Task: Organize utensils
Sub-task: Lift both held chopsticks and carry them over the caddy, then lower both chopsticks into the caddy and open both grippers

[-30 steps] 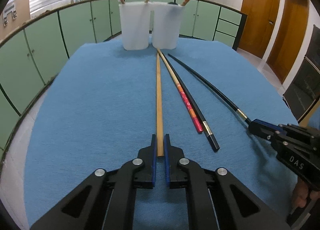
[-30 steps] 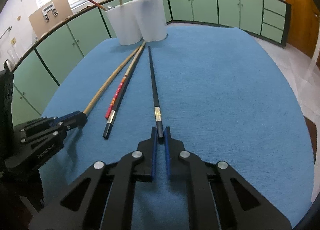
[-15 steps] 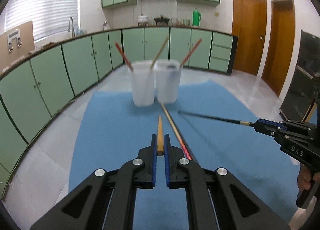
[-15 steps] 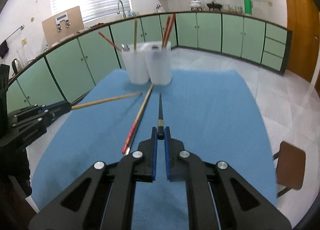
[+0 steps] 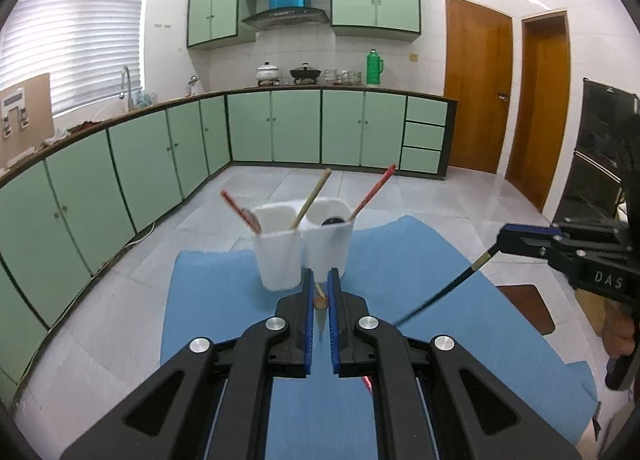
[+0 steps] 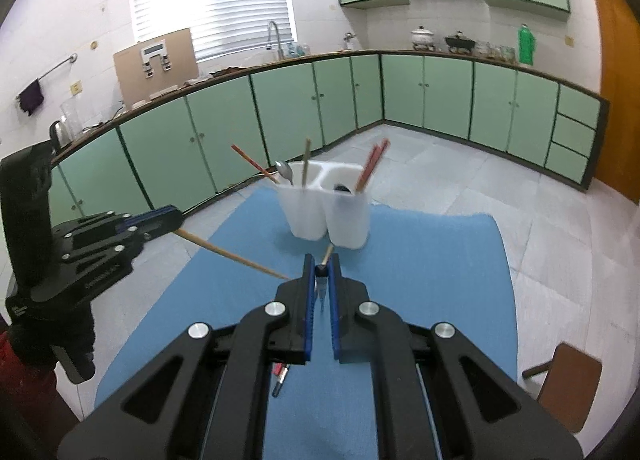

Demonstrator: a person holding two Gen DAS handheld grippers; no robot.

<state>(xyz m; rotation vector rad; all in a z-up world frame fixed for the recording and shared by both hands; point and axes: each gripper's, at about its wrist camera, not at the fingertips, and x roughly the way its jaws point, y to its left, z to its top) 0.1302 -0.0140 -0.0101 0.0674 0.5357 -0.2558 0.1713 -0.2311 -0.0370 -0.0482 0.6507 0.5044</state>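
My left gripper is shut on a wooden chopstick, seen end-on, lifted above the blue cloth. It also shows in the right wrist view, slanting down from the left gripper. My right gripper is shut on a black chopstick, seen from the left wrist as a dark rod hanging from the right gripper. Two white holders stand ahead with chopsticks and a spoon in them. A red and a black chopstick lie on the cloth below.
The blue cloth covers a table in a kitchen with green cabinets on the left and back. A brown stool stands right of the table. Wooden doors are at the far right.
Both grippers have risen from the cloth and tipped up, each lifting its chopstick clear. The chopsticks now hang tip down, and the holders look farther below.
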